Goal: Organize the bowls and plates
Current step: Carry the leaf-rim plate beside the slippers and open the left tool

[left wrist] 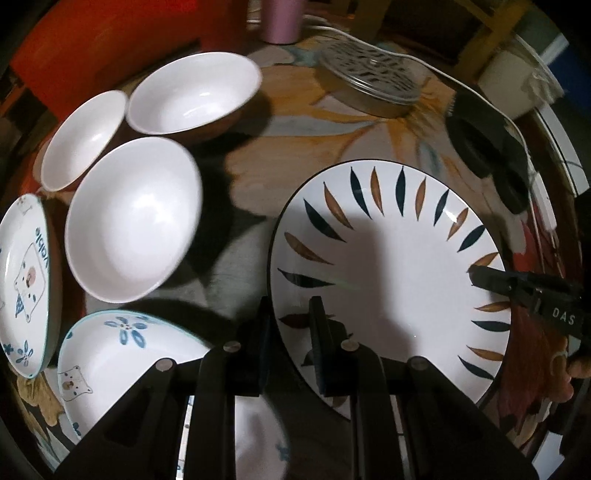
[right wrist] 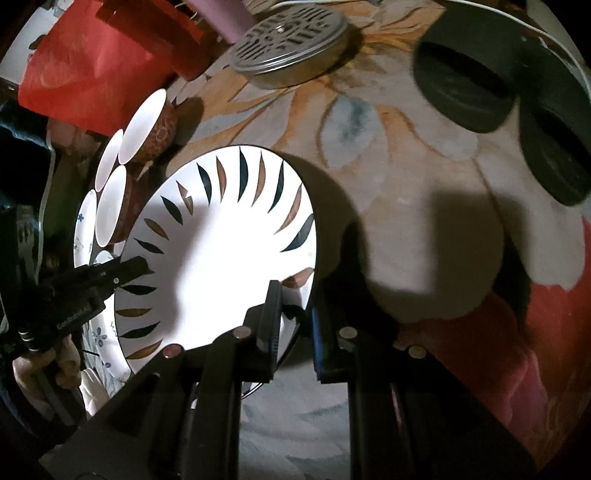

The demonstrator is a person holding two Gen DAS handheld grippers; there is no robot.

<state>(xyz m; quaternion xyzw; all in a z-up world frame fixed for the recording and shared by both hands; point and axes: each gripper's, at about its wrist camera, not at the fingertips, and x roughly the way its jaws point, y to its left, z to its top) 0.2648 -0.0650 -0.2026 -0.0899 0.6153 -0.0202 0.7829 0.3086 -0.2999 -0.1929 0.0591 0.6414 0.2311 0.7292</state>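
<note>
A large white plate with blue and brown leaf marks [left wrist: 399, 280] is held off the flowered tablecloth by both grippers. My left gripper [left wrist: 291, 332] is shut on its near left rim, one finger on each side of the edge. My right gripper [right wrist: 295, 317] is shut on the opposite rim [right wrist: 303, 258]; it shows in the left wrist view [left wrist: 491, 280] at the plate's right edge. Three plain white bowls [left wrist: 135, 218] [left wrist: 194, 92] [left wrist: 83, 138] sit at the left. Two bear-print dishes [left wrist: 24, 280] [left wrist: 122, 358] lie at the lower left.
A round metal tin with a perforated lid [left wrist: 369, 77] stands at the back. A pink cup [left wrist: 279, 18] is behind it. Black round objects [right wrist: 469, 81] and a white cable [left wrist: 480, 96] lie at the right. A red object [right wrist: 88, 70] is at the far left.
</note>
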